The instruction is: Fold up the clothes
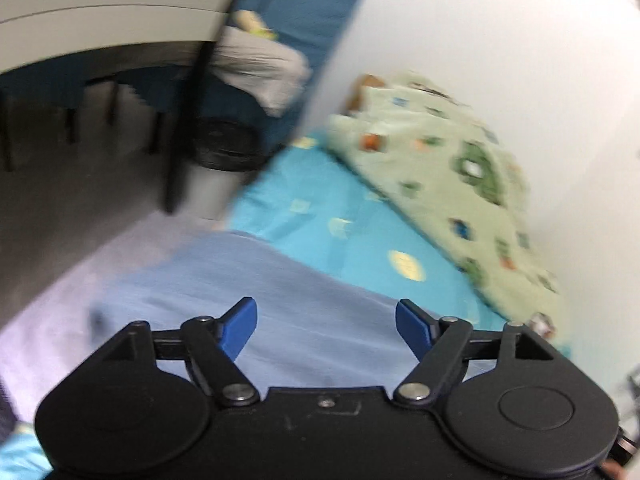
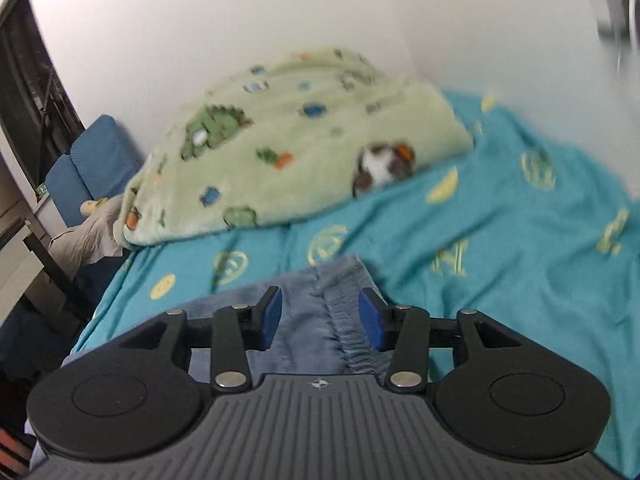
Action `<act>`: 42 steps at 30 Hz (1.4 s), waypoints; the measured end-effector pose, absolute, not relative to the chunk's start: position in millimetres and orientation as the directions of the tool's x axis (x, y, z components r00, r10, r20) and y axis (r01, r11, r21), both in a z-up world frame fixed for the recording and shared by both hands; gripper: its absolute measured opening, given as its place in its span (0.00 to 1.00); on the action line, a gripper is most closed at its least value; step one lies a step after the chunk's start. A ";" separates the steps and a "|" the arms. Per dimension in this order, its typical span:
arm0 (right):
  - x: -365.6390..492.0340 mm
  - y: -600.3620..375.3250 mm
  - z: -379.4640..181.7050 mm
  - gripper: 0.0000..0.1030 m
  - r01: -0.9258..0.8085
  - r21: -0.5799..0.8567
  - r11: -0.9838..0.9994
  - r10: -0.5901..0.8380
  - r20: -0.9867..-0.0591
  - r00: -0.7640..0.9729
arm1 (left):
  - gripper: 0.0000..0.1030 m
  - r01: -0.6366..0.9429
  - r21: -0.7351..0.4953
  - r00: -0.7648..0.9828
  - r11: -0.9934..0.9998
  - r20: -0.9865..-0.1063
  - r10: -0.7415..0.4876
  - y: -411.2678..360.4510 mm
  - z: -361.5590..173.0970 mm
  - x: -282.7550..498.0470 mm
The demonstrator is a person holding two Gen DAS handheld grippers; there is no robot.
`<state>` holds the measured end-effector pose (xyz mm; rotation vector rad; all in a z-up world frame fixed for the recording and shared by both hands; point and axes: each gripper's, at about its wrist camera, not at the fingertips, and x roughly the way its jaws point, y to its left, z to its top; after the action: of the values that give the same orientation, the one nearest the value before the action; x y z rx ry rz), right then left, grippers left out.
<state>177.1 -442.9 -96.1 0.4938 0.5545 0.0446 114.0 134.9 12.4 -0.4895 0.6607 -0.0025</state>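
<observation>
The left gripper [image 1: 325,330] is spread wide above a light blue garment [image 1: 224,280] lying on the bed, its blue pads clear of the cloth. The right gripper [image 2: 320,318] is also spread, its pads on either side of the garment's gathered waistband [image 2: 344,320] without pinching it. Beyond lie the turquoise bedsheet [image 2: 500,248] and a green patterned blanket [image 2: 288,140] against the wall.
</observation>
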 end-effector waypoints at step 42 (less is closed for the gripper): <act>242.0 -480.0 -144.3 0.08 -0.050 0.763 0.645 0.554 -0.421 0.719 | 0.72 0.036 -0.569 0.667 0.821 -0.598 -0.444 17.8 -65.5 160.7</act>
<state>242.0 -480.0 -144.3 0.8052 0.6959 0.3772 160.7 17.8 -65.5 -0.5541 0.8019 -0.2870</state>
